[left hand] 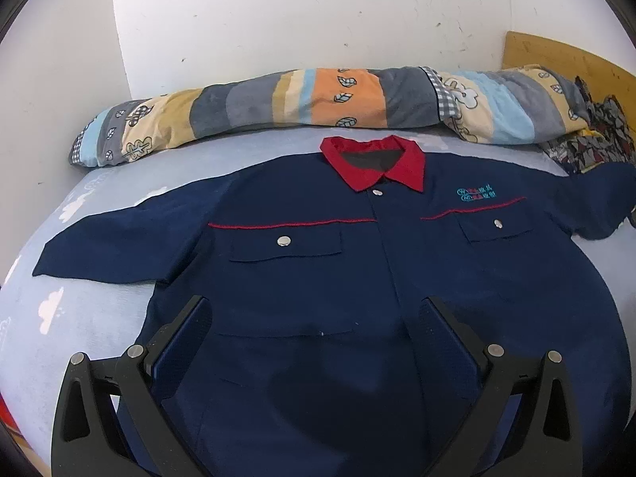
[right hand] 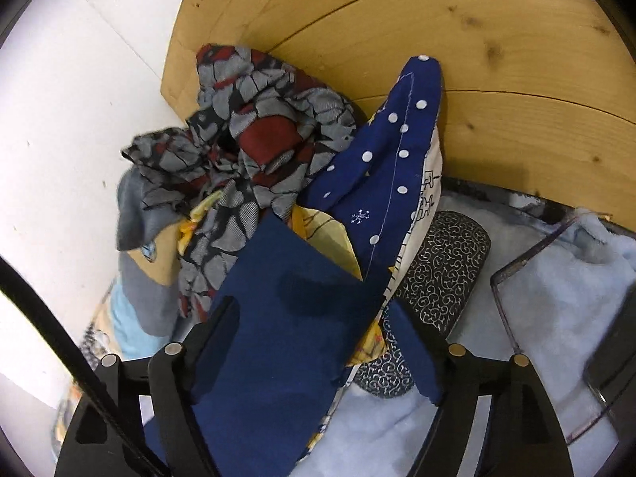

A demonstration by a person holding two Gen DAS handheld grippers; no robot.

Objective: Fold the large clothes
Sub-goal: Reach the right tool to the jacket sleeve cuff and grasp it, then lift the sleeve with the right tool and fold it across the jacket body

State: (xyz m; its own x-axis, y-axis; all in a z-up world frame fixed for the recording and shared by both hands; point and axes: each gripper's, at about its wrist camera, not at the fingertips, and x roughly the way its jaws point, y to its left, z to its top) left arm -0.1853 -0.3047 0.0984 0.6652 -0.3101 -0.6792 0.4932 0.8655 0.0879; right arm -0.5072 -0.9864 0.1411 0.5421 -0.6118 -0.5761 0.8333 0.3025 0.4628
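My right gripper [right hand: 314, 342], spread and empty, straddles the shirt's sleeve [right hand: 278, 318] running toward eleven o'clock — my left gripper [left hand: 314, 326], also spread, hovers over the hem.

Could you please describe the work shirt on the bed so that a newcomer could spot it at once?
On the pale blue bed sheet, in front of the rolled striped quilt, lies a navy shirt, spread flat with its front up. Its red collar and red chest piping set it apart from the patterned fabrics nearby.
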